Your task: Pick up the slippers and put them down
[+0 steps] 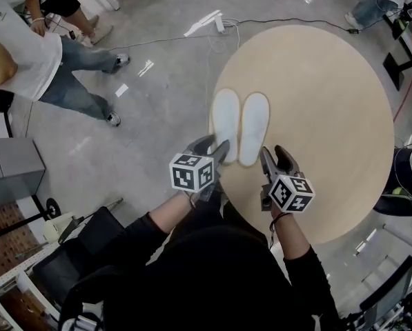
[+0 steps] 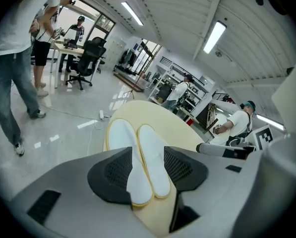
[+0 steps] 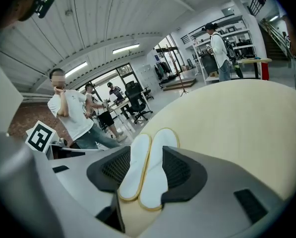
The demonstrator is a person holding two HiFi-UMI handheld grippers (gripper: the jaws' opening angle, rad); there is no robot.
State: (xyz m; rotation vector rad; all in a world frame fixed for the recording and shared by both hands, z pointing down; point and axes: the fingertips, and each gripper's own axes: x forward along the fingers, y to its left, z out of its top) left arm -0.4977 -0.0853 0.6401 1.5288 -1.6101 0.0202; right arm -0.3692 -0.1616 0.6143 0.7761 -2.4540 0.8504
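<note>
Two white slippers with yellow rims lie soles up, side by side, on the round beige table (image 1: 330,95): the left slipper (image 1: 226,124) and the right slipper (image 1: 254,127). My left gripper (image 1: 214,148) hovers open at the left slipper's near end. My right gripper (image 1: 276,161) is open just right of the right slipper's near end. In the left gripper view the pair (image 2: 147,155) shows through the gap of the open left gripper (image 2: 148,171). The right gripper view shows the pair (image 3: 147,168) the same way between the open right gripper (image 3: 145,176). Nothing is gripped.
The slippers lie close to the table's left edge. On the floor beyond are a power strip (image 1: 212,23) and its cable. A seated person in jeans (image 1: 67,74) is at the upper left, another person (image 1: 406,185) at the table's right. A dark chair (image 1: 88,247) stands at the lower left.
</note>
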